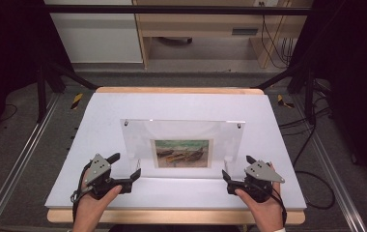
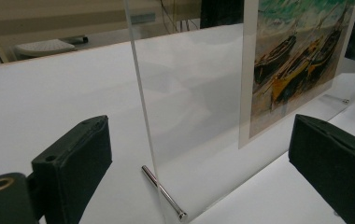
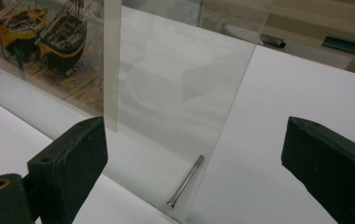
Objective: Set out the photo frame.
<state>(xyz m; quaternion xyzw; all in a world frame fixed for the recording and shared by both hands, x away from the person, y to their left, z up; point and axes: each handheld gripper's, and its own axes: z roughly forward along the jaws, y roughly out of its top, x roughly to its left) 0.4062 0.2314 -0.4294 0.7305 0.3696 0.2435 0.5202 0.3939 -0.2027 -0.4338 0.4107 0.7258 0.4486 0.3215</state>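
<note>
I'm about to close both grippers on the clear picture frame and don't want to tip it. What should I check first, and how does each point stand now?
1. Left gripper open: ok.
2. Right gripper open: ok.
3. Acrylic frame upright on the white table: ok.
4. Frame's edge between each gripper's jaws: ok, in both gripper views.
5. Jaws not touching the frame yet: ok.
6. Metal pin at the left foot and pin at the right seated: cannot tell.
</note>
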